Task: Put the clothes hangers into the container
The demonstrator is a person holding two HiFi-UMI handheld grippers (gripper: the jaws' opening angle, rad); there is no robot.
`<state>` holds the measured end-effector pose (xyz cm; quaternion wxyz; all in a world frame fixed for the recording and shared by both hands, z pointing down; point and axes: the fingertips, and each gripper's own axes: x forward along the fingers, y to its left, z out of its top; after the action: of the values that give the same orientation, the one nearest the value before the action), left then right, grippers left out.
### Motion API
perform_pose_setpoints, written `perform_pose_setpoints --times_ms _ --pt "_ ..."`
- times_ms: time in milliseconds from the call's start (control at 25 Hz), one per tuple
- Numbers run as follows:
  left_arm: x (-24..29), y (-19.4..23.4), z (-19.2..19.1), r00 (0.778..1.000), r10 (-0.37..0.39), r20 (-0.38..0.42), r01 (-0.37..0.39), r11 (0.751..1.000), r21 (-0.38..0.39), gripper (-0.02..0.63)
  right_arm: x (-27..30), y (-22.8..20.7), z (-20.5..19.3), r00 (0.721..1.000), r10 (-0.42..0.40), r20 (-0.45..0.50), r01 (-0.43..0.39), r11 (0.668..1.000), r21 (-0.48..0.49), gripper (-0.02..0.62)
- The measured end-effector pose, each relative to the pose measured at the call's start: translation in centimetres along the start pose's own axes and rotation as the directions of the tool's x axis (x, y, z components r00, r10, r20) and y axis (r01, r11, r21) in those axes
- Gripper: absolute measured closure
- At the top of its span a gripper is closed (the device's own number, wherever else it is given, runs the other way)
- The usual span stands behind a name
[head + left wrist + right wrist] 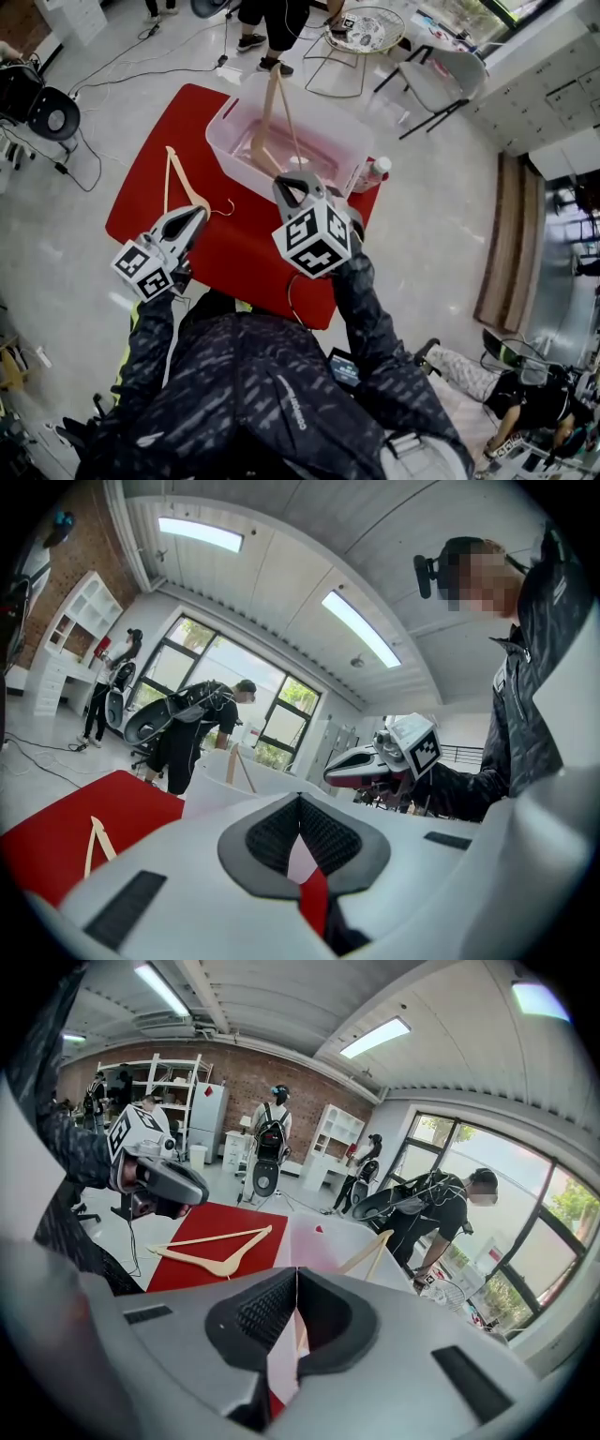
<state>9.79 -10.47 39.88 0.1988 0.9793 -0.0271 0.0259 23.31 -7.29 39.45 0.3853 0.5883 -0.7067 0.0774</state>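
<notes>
A wooden hanger [178,183] lies flat on the red mat [150,202], left of the translucent white container [225,127]. A second wooden hanger [277,112] stands leaning inside the container. My left gripper [192,217] hovers over the mat by the flat hanger's hook, its jaws shut on nothing. My right gripper [291,185] sits at the container's near rim, just short of the leaning hanger's lower end, its jaws shut. In the right gripper view the flat hanger [211,1251] lies to the left and the leaning hanger [370,1251] rises beyond my gripper [297,1279].
A plastic bottle [375,169] stands at the container's right corner. Cables [141,66] run over the floor behind the mat, beside an office chair [52,112]. A wire side table [366,28], a white chair [445,75] and standing people [272,28] are at the back.
</notes>
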Motion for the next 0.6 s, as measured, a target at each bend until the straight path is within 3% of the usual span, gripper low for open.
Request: perform_pose_setpoints --times_ms 360,600 --pt "-0.9 -3.1 -0.5 0.998 0.054 0.03 -0.054 0.998 -0.021 0.595 -1.6 3.8 0.1 0.995 0.088 0.044 -0.087 0.996 -0.022 0.58" --pt "-2.3 -5.7 -2.9 0.995 0.094 0.028 -0.094 0.995 -0.016 0.594 -1.1 6.8 -1.1 0.983 0.176 0.05 -0.173 0.983 -0.055 0.578"
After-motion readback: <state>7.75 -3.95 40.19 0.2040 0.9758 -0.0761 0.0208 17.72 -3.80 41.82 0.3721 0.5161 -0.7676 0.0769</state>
